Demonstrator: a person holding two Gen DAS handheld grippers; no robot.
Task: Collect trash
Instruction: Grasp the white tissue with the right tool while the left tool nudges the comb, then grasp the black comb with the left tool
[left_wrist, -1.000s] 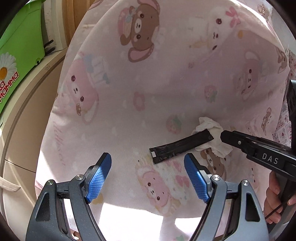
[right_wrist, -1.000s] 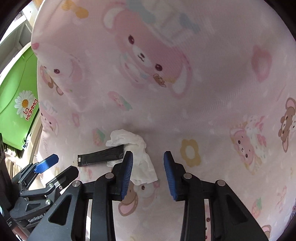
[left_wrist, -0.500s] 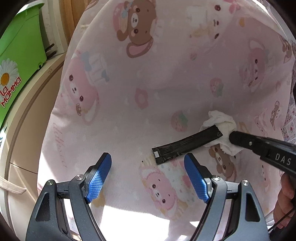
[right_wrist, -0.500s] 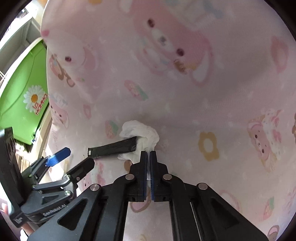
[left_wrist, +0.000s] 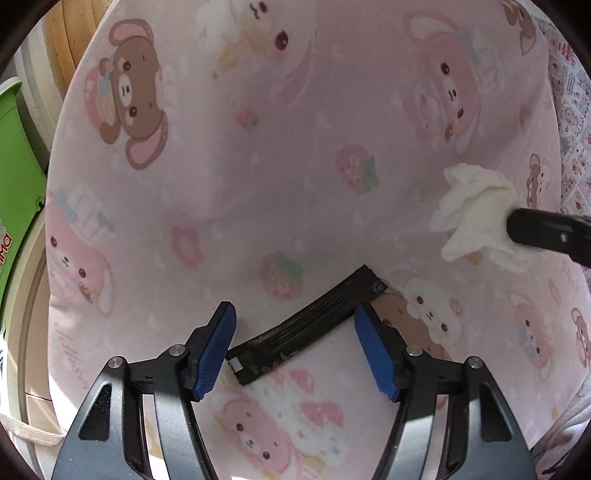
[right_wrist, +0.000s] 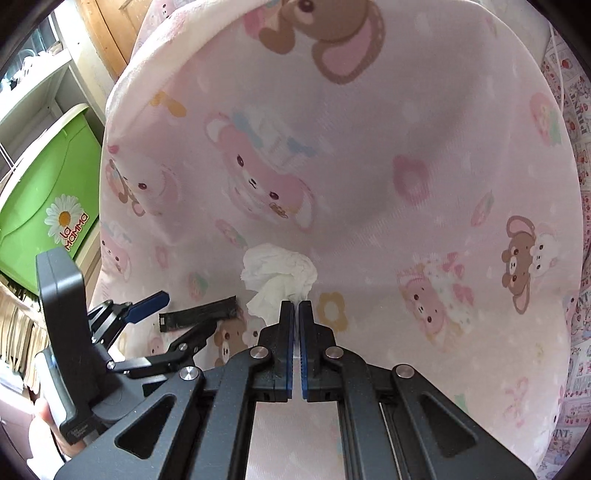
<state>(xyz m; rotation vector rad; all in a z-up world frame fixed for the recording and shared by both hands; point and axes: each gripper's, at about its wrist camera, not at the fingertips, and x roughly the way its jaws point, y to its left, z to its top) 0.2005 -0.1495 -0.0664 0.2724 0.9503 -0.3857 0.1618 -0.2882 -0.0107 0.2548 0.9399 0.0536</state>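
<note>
A black flat wrapper strip (left_wrist: 306, 326) lies on a pink cartoon-print seat cushion (left_wrist: 258, 155). My left gripper (left_wrist: 295, 339) is open, its blue pads (left_wrist: 212, 354) on either side of the strip, just above it. My right gripper (right_wrist: 296, 312) is shut on a crumpled white tissue (right_wrist: 279, 275) and holds it lifted off the cushion; it shows in the left wrist view as a black finger (left_wrist: 546, 236) gripping the tissue (left_wrist: 472, 218). The strip also shows in the right wrist view (right_wrist: 197, 315), under the left gripper (right_wrist: 147, 306).
A green plastic bin (right_wrist: 48, 192) with a daisy logo stands left of the cushion, beside white shelving (right_wrist: 40, 77). The cushion's curved back rises behind the trash. A patterned cloth (right_wrist: 580, 258) lies at the right edge.
My right gripper closed on the tissue and lifted it away from the black strip. My left gripper moved forward and down, now straddling the strip.
</note>
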